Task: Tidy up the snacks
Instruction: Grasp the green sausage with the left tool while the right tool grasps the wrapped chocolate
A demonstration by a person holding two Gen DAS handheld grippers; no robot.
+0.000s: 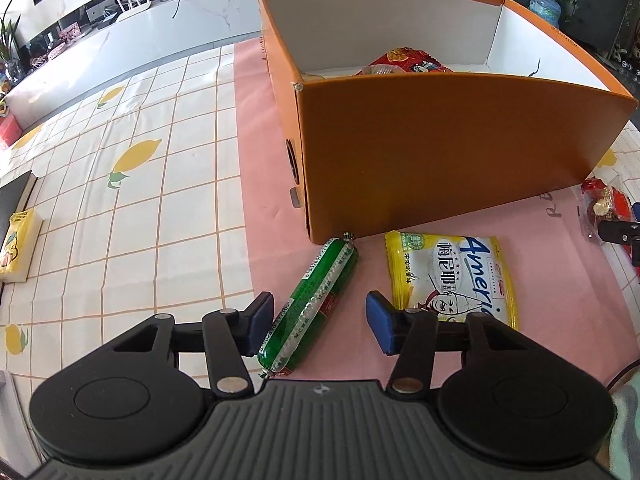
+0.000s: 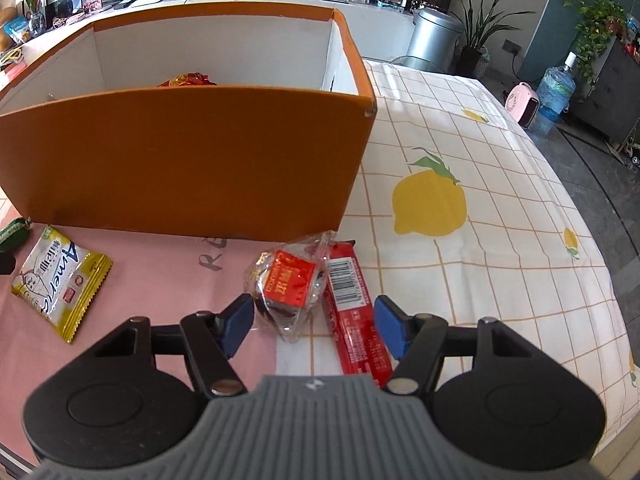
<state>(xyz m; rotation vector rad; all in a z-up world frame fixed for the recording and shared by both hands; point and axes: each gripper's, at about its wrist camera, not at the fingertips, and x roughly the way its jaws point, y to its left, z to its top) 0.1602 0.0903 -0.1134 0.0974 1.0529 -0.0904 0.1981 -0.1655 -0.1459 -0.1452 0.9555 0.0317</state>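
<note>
Left gripper [image 1: 318, 322] spread wide astride green sausage [image 1: 310, 304], gripping nothing. Right gripper [image 2: 314, 326] likewise wide, straddling clear-wrapped red snack [image 2: 288, 280] and red bar [image 2: 354, 312], neither clamped. Beyond, yellow packet [image 1: 450, 276] on pink mat [image 1: 264, 184]. Farthest, orange box [image 1: 460, 152] holding red bag [image 1: 404, 60].

A lemon-print tablecloth [image 2: 460, 184] and pink mat [image 1: 260, 160] cover the table; beyond stand a metal bin [image 2: 434, 38] and water jug [image 2: 554, 92].
</note>
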